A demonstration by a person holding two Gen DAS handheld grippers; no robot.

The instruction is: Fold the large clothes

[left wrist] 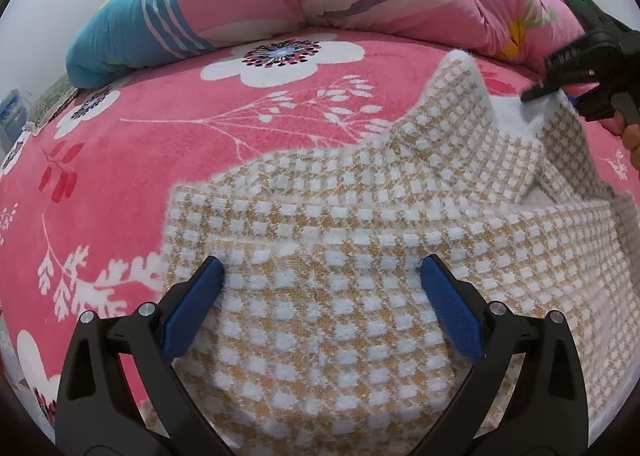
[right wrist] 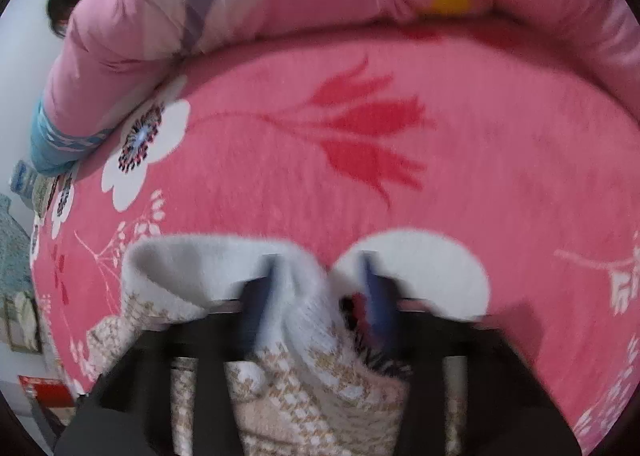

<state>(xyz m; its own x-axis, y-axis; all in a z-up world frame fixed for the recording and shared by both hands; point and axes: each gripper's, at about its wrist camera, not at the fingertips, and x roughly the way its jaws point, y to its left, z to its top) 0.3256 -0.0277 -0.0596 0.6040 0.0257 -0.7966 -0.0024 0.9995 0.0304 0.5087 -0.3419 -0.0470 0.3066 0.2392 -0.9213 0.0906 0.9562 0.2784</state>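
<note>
Crosswise, checked sweater (left wrist: 340, 276) on bedspread (left wrist: 160, 128)

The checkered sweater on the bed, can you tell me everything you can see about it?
The checkered sweater is a fuzzy knit with white squares on tan and a plain white inside. It lies spread on the pink flowered blanket. One white edge is pulled up into a peak, pinched by the right tongs. The left tongs hang open above its flat part, blue pads on either side. Folds run across the middle.
</note>
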